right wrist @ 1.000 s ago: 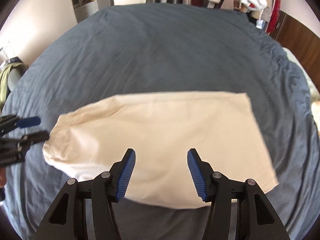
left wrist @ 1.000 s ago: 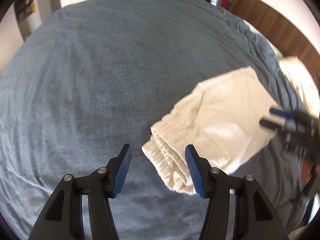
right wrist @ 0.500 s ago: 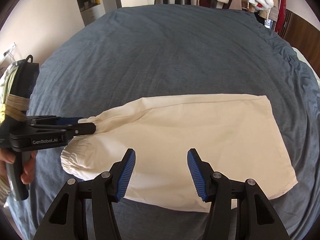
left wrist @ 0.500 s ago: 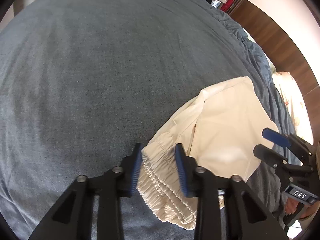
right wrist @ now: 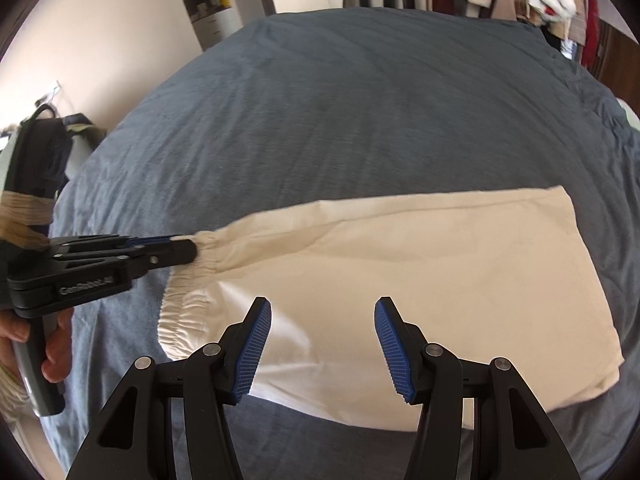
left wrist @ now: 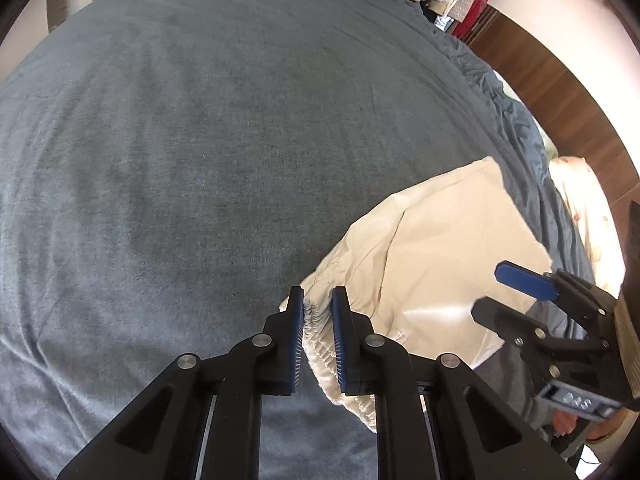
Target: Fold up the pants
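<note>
Cream pants point(right wrist: 420, 280) lay folded on the blue bedspread point(right wrist: 360, 100). Left gripper point(left wrist: 318, 312) pinched the pants' elastic waistband point(right wrist: 188, 292); right gripper point(right wrist: 323, 332) hovered spread above their near edge.

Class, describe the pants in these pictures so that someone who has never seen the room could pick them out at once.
Start at the wide blue-grey bed cover. On its near part lie the pants, folded flat. They are the only cream-white cloth on the cover, with a gathered elastic waistband pinched by the left gripper.
</note>
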Demonstrator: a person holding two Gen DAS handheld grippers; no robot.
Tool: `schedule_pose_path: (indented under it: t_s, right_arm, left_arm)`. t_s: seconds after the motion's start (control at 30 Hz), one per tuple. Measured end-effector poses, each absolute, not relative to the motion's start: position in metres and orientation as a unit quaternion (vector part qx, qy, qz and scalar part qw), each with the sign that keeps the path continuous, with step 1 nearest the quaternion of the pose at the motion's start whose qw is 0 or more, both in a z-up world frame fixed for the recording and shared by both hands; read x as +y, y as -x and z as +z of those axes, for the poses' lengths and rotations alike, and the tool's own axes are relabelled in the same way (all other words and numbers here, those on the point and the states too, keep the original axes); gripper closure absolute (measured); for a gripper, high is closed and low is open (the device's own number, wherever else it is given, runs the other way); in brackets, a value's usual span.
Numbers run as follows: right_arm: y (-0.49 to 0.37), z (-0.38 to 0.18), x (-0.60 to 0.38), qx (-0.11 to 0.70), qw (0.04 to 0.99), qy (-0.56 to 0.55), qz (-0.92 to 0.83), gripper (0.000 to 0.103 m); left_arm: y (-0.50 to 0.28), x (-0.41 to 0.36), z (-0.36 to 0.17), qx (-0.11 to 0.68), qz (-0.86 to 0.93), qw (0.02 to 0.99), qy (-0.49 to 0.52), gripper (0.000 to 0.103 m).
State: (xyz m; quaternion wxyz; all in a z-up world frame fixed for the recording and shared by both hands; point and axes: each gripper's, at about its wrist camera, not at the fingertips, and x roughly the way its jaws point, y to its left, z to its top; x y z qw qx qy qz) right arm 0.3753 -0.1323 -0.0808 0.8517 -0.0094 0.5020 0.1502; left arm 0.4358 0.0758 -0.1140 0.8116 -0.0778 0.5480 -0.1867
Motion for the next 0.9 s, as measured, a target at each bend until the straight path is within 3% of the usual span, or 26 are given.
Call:
schedule_pose_path:
  t_s: [0.17,0.3,0.5,0.67,0.9]
  right_arm:
    - [-0.377,-0.089,-0.130,0.509,0.849,0.004,0.143,0.049]
    - [-0.377,-0.093,-0.134,0.516,0.846,0.003,0.132,0.049]
    - [-0.364,-0.075,-0.154,0.492,0.864,-0.025,0.106,0.049]
    - [-0.338,-0.041,-0.205,0.458,0.883,-0.074,0.072,0.049]
    - [-0.302,-0.038,-0.269,0.469,0.878,-0.068,0.067,0.049]
  left_arm:
    - [-0.445,0.074,-0.128,0.554,-0.183,0.809,0.076,0.087]
    - [-0.443,0.071,-0.128,0.557,-0.153,0.815,0.052,0.066]
    - [-0.415,0.057,-0.065,0.494,-0.102,0.863,-0.028,0.051]
    - [-0.377,0.007,-0.029,0.468,-0.150,0.866,-0.093,0.049]
    - [-0.338,-0.057,-0.040,0.499,-0.181,0.844,-0.082,0.049]
